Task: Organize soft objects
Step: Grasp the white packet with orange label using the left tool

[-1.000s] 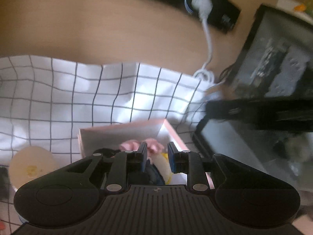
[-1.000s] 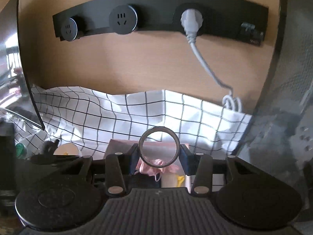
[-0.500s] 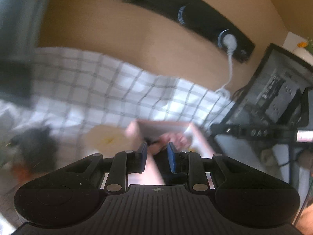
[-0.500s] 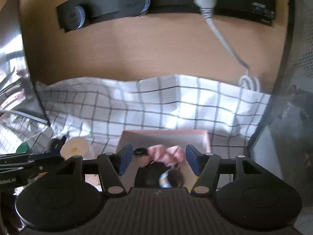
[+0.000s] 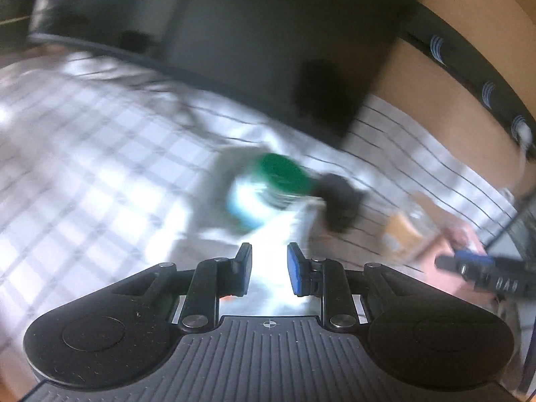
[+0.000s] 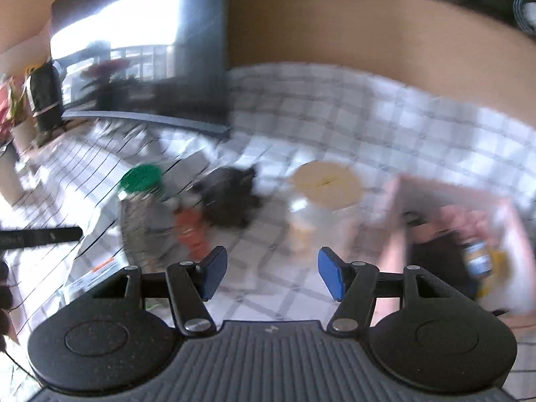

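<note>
cloth, white with a dark grid, covers the table and fills most of both my views, though both are smeared with blur. monitor, dark, stands at the back left of the cloth. pink box sits at the right, with pink and dark soft things bunched inside it, too blurred to name one by one. jar with a green lid stands left of centre on the cloth, and a black soft lump lies just beside it on its right. cream disc lies between that lump and the box. something orange lies near the jar, in front of the lump.

my right claw hangs above the cloth with its blue pads spread wide and nothing between them. my left claw points toward the jar with its pads a narrow gap apart, gripping nothing; only bright cloth shows through the gap.
</note>
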Tool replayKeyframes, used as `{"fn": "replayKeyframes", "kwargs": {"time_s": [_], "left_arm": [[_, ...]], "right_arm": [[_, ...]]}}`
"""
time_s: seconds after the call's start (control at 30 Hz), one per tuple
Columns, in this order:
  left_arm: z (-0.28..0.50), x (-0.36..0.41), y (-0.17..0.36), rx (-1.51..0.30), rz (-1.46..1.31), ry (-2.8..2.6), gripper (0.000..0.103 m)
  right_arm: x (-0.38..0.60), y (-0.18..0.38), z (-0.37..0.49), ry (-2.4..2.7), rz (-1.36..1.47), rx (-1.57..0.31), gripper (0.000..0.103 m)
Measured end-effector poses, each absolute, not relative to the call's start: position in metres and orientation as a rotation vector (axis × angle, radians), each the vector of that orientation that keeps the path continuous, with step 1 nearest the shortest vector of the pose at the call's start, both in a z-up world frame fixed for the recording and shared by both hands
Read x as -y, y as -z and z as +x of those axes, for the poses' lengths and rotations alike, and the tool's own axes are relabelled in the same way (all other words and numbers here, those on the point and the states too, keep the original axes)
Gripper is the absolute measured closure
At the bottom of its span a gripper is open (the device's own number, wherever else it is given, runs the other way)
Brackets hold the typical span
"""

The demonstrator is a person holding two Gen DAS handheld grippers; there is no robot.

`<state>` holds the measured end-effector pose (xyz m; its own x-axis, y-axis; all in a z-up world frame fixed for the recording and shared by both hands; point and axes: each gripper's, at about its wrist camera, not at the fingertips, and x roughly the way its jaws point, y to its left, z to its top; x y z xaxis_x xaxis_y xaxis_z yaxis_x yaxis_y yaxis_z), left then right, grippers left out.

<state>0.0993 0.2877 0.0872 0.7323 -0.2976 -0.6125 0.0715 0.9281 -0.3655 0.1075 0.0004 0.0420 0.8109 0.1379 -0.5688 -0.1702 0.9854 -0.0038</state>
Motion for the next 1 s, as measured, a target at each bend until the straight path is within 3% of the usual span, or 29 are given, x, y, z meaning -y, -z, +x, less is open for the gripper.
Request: {"fn": "replayKeyframes", "kwargs": {"time_s": [0.23,0.77,1.0], "left_arm": [[0.090,-0.337,-0.076,-0.777,-0.368,0.176,0.078],[0.115,-0.308,-0.051,-0.896,-0.213,0.352,0.078],[0.090,-0.248,-0.062,-0.873,0.153,0.447,0.077]], "right_arm": [[-0.056,-0.007,0.113,-0.236,-0.122,-0.683,0.042],[-0.127,0.010,0.092,-0.328,-0.370,-0.669,0.043],[-0.073,-0.004,0.091,-0.211,-0.308,-0.677,0.043]]}}
